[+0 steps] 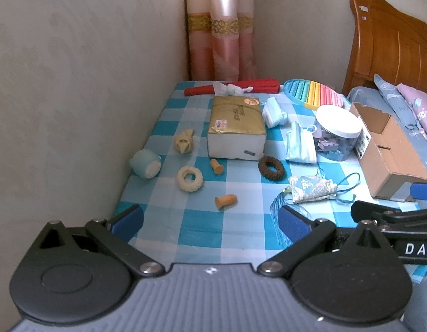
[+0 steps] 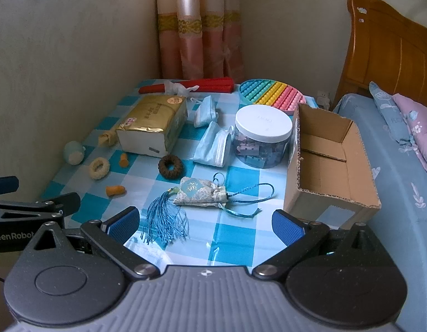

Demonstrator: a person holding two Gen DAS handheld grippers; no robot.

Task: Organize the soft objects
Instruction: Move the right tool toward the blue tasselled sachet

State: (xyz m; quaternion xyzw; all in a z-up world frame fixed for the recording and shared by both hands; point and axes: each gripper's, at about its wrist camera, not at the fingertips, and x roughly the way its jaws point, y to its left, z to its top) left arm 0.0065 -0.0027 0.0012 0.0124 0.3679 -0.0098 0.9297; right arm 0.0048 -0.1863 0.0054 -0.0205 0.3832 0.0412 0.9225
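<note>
Right tool (image 2: 205,225) hangs wide and empty just short of the blue-tasselled floral fabric sachet (image 2: 201,193) on the checked counter (image 2: 235,238); open brown cardboard box (image 2: 332,163) stands just right. Advise pinching the pouch body, not cords. Left tool (image 1: 210,218) likewise wide, empty, orange foam earplug (image 1: 226,201) just ahead.

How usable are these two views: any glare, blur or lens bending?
Left wrist view: soft and slightly hazy, dark fisheye corners, the wall bows; the tissue pack reads clearly. Right wrist view: pale glare on the tablecloth near the open right gripper, and the headboard curves at the edge.
</note>
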